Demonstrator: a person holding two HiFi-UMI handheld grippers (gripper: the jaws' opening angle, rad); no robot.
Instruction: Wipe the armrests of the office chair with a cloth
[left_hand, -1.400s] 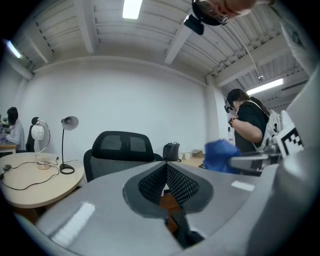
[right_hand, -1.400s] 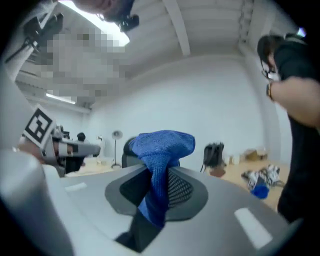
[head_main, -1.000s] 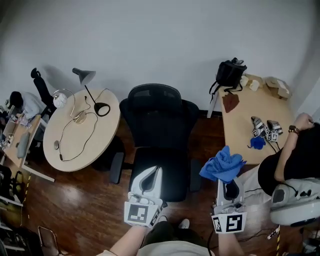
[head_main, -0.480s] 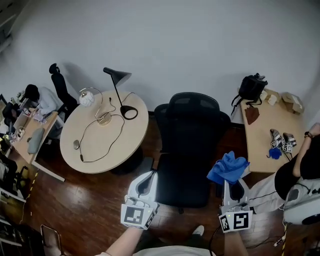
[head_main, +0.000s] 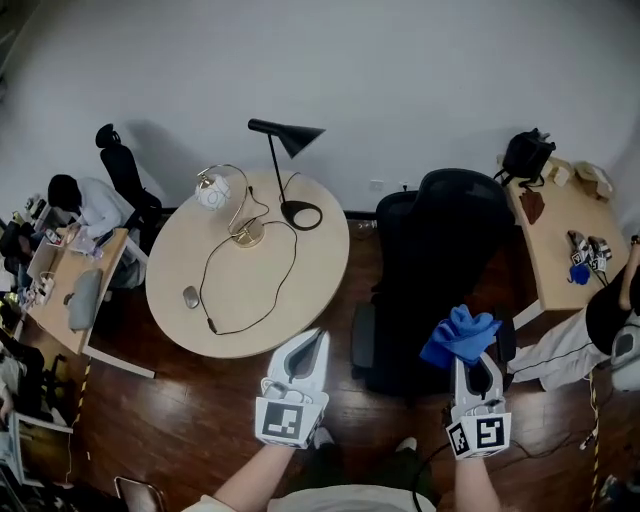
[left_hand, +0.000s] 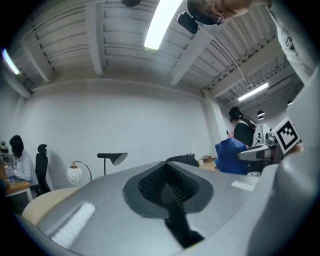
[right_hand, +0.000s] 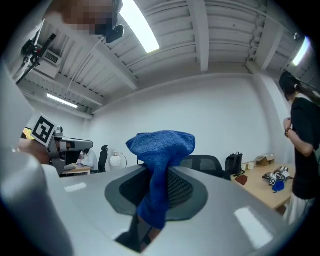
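The black office chair (head_main: 440, 270) stands right of centre in the head view, its back toward the wall. Its left armrest (head_main: 362, 335) shows beside the seat; the right armrest (head_main: 506, 340) is partly hidden behind the cloth. My right gripper (head_main: 478, 362) is shut on a crumpled blue cloth (head_main: 460, 336), held above the chair's right front. In the right gripper view the cloth (right_hand: 161, 165) stands up from the jaws, with the chair back (right_hand: 202, 162) behind it. My left gripper (head_main: 312, 345) hangs left of the chair over the floor, jaws shut on nothing (left_hand: 167, 192).
A round beige table (head_main: 250, 300) with a black lamp (head_main: 285, 135), a globe lamp (head_main: 212, 190), a cable and a mouse stands left of the chair. A wooden desk (head_main: 560, 240) with a black bag (head_main: 528, 155) is at the right; a person (head_main: 600, 320) sits there. Another person (head_main: 85, 205) sits far left.
The head view has swung left: the chair slid from centre to right of frame and the round table came to the middle. The cloth stays in my right gripper; both grippers keep their pose.
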